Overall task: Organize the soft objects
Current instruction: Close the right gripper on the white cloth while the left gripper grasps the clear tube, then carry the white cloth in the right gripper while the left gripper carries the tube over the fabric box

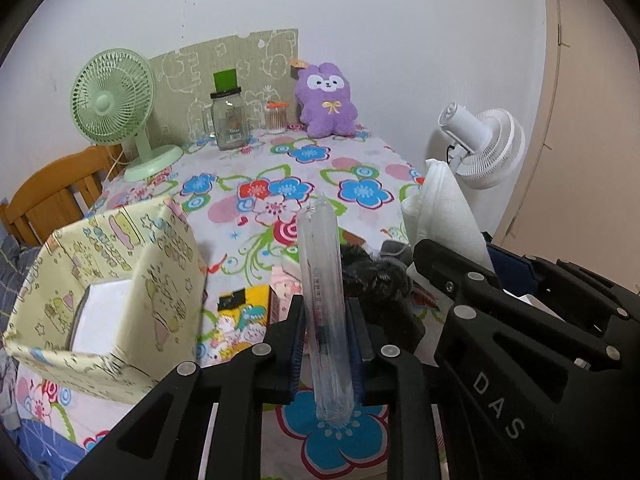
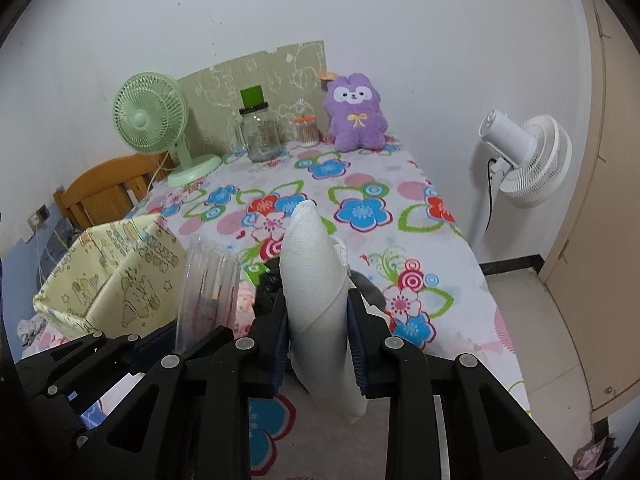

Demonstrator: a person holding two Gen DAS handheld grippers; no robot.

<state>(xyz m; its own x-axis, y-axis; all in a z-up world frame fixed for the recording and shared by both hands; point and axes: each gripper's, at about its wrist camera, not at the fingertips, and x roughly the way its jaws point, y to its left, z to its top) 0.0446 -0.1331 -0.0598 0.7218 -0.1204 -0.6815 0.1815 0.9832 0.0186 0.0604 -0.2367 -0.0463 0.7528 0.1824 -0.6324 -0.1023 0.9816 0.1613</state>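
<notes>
Step in hand: both picks look done, carry phase. Left claw [image 1: 326, 344] is clamped on a clear, crinkly plastic tube-shaped packet [image 1: 322, 292], held upright, its bottom end hanging just above the surface. Right claw [image 2: 318, 344] is clamped on a folded white quilted cloth or paper pad [image 2: 316, 280], also upright between the blue pads. Hard to tell what the clear packet holds; reddish print only.

Next move, as a judgement: swing both loads left to the pale yellow cartoon-print fabric box [image 1: 120, 280], open-topped, with a white block already inside. The drop needs clearance over the near wall and one claw at a time, since they sit almost side by side.

Left on the flower-print tablecloth surface [image 1: 360, 168]: a small pile of dark fuzzy fabric [image 1: 372, 276] and colourful small packets [image 1: 244, 312] just ahead of the claws.

Back of surface, left to right: mint-green desk fan [image 1: 114, 100], clear glass jar with black lid [image 1: 229, 120], purple plush rabbit [image 1: 326, 100]. White pedestal fan [image 2: 528, 160] stands on the floor at right, against plain white walls.
</notes>
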